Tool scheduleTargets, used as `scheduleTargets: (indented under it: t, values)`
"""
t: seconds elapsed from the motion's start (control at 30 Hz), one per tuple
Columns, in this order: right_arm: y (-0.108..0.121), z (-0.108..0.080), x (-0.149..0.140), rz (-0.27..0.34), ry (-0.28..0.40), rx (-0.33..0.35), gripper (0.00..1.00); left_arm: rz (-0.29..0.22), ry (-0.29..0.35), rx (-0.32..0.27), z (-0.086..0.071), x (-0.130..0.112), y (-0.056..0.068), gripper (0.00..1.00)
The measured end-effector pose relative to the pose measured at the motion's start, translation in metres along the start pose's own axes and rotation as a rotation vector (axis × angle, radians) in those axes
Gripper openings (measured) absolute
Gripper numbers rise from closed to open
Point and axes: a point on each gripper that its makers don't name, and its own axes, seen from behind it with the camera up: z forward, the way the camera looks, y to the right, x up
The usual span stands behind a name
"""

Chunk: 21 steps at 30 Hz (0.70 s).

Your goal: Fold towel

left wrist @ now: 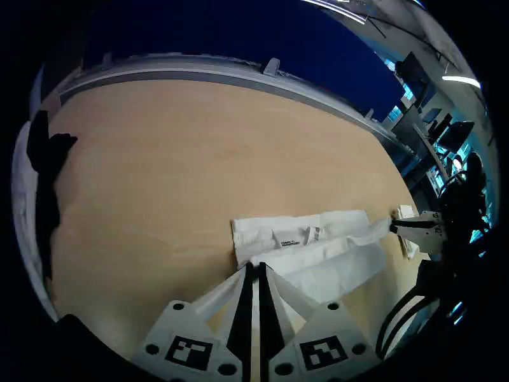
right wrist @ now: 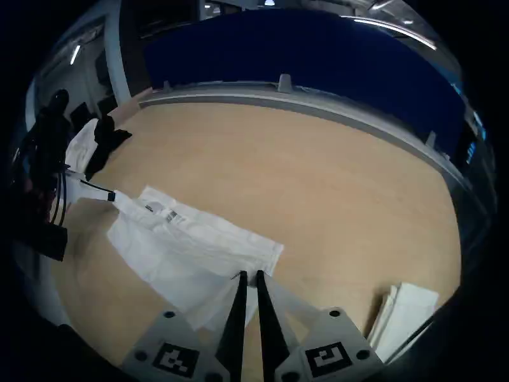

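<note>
The left gripper [left wrist: 254, 270] has its fingers drawn almost together, with only a thin slit between them, and they pinch one end of the white towel [left wrist: 318, 254] right at their tips. Ahead and to its right, the right gripper [left wrist: 417, 227] grips the opposite end the same way. In the right gripper view its own fingers [right wrist: 237, 305] are just as narrowly closed on the cloth directly in front of them. The towel runs between the two grippers as a long band. Its far part lies flat on the wooden table [left wrist: 191, 159] and its near edge is raised by the two grips. Holding both ends probably keeps that edge taut and straight, so it can be carried over the flat part without bunching. The fold looks partly made, with the lifted edge not yet laid down. Off to the right gripper's near right sits a stack of folded cloths [right wrist: 410, 305], and far ahead to its left lies a dark cloth [right wrist: 108, 137], both well apart from the towel.
</note>
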Motion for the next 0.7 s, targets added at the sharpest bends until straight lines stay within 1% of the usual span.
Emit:
scheduleTargets:
  t: [0.1, 0.17, 0.27, 0.37, 0.4, 0.53, 0.63, 0.7]
  values:
    - [0.002, 0.004, -0.003, 0.015, -0.003, -0.01, 0.13, -0.003, 0.004, 0.007, 0.004, 0.002, -0.004, 0.07]
    - [0.001, 0.007, -0.005, 0.023, -0.004, -0.013, 0.16, -0.001, 0.003, 0.017, 0.006, 0.002, -0.007, 0.1]
    - [0.003, 0.008, -0.005, 0.031, 0.001, -0.032, 0.23, 0.005, 0.003, 0.035, 0.005, 0.002, -0.012, 0.24]
    - [0.007, 0.008, -0.004, 0.037, 0.014, -0.056, 0.36, 0.013, 0.001, 0.051, 0.003, 0.002, -0.017, 0.41]
    - [0.008, 0.007, -0.003, 0.04, 0.018, -0.061, 0.39, 0.016, 0.001, 0.056, 0.002, 0.002, -0.019, 0.44]
    - [0.009, 0.004, -0.004, 0.048, 0.025, -0.067, 0.43, 0.028, 0.009, 0.069, -0.004, 0.001, -0.025, 0.54]
    - [0.01, 0.001, -0.005, 0.048, 0.028, -0.075, 0.49, 0.037, 0.005, 0.071, -0.009, -0.003, -0.026, 0.58]
    - [0.011, -0.001, -0.006, 0.046, 0.031, -0.079, 0.56, 0.042, 0.001, 0.07, -0.011, -0.007, -0.026, 0.65]
